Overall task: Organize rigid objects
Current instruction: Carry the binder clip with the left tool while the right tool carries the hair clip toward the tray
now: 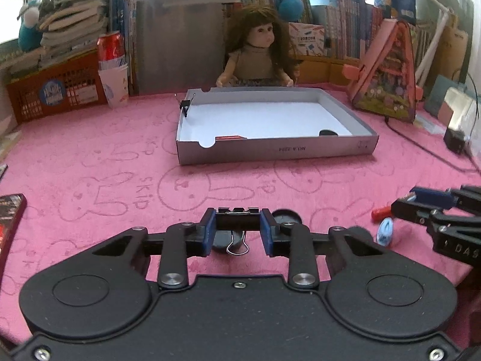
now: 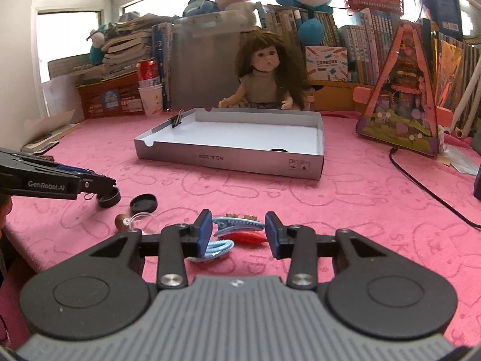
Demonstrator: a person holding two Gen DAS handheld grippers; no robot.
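**Clip In Hand, Box Waiting**

Clips, caps and hair clips sit on the pink cloth [image 1: 120, 156], and they all need a home. Far to the left, one binder clip [image 2: 176, 120] is already pinched onto the left wall of the grey box [image 2: 228, 161].

Next comes the left gripper [image 1: 237, 231]. Its blue pads are squeezed tight on a black binder clip [image 1: 238, 210], with the wire loop hanging down. Just under it lie two black caps [image 2: 143, 203].

To the right, the right gripper [image 2: 237, 231] sits low over a teal hair clip [image 2: 237, 224], a red one under it and a light blue one beside. The jaws stand on each side of the teal clip, but the pads do not seem to press it yet.

So the step looks like this: one clip is picked up, and it still has to go to the box. The next move should carry it up and forward, over the near wall, without bumping the box.
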